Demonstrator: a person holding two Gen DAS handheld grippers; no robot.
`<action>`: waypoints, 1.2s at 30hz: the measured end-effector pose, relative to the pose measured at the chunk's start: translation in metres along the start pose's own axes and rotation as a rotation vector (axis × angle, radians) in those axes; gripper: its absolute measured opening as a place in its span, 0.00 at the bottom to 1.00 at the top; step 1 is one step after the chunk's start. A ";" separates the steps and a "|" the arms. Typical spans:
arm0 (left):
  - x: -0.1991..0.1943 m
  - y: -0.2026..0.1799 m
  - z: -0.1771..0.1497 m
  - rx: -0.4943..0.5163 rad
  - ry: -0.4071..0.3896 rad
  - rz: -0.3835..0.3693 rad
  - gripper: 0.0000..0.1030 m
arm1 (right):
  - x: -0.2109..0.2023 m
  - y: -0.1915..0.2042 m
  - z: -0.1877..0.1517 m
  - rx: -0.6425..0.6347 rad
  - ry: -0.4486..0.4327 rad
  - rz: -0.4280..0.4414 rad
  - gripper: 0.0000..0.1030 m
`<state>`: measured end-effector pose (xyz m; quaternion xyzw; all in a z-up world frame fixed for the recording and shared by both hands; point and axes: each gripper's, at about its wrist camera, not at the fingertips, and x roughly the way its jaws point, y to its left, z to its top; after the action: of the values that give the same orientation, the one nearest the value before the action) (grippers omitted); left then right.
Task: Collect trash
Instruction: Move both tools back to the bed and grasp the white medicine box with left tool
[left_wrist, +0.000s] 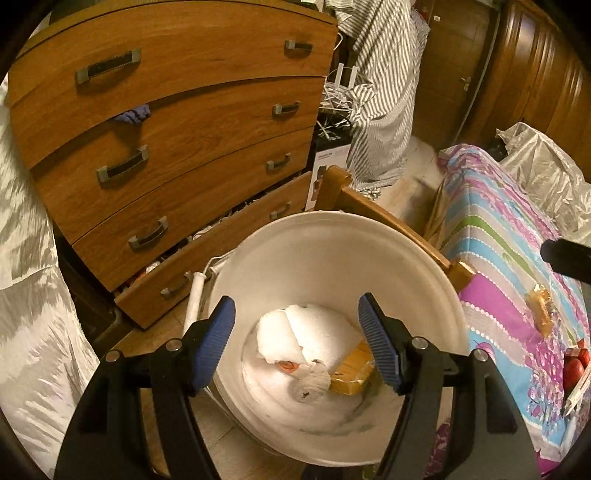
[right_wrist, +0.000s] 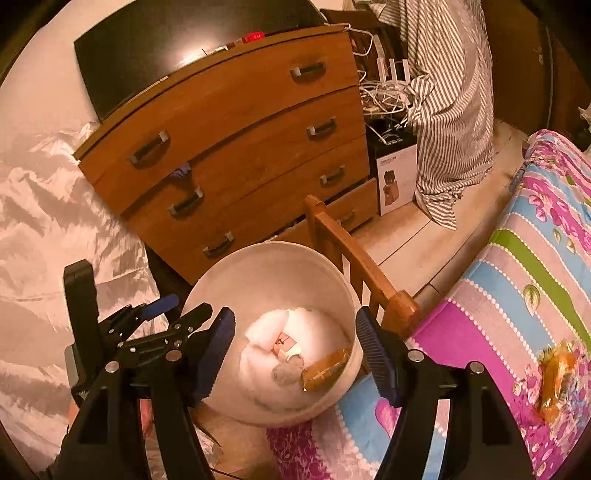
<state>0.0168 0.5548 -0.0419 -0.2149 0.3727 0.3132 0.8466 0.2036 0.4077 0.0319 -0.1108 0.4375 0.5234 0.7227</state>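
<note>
The left gripper hangs over the white bucket, its blue-padded jaws apart with nothing between them. The right gripper likewise stands open and empty above the same bucket. Inside lie white foam pieces, a crumpled tissue wad at about six o'clock and a flat amber plastic wrapper at four o'clock. Another crinkled, translucent amber wrapper rests on the floral bedspread, at three o'clock from the bucket.
</note>
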 end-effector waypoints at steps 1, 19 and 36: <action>-0.003 -0.002 -0.002 0.001 -0.003 -0.004 0.64 | -0.007 -0.002 -0.005 0.002 -0.012 0.003 0.67; -0.044 -0.183 -0.074 0.242 -0.016 -0.267 0.72 | -0.235 -0.112 -0.238 0.108 -0.385 -0.232 0.80; -0.043 -0.464 -0.226 0.726 0.077 -0.540 0.77 | -0.364 -0.260 -0.506 0.507 -0.396 -0.524 0.80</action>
<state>0.2018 0.0738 -0.0908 -0.0050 0.4202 -0.0781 0.9040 0.1388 -0.2557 -0.0729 0.0660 0.3619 0.2084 0.9062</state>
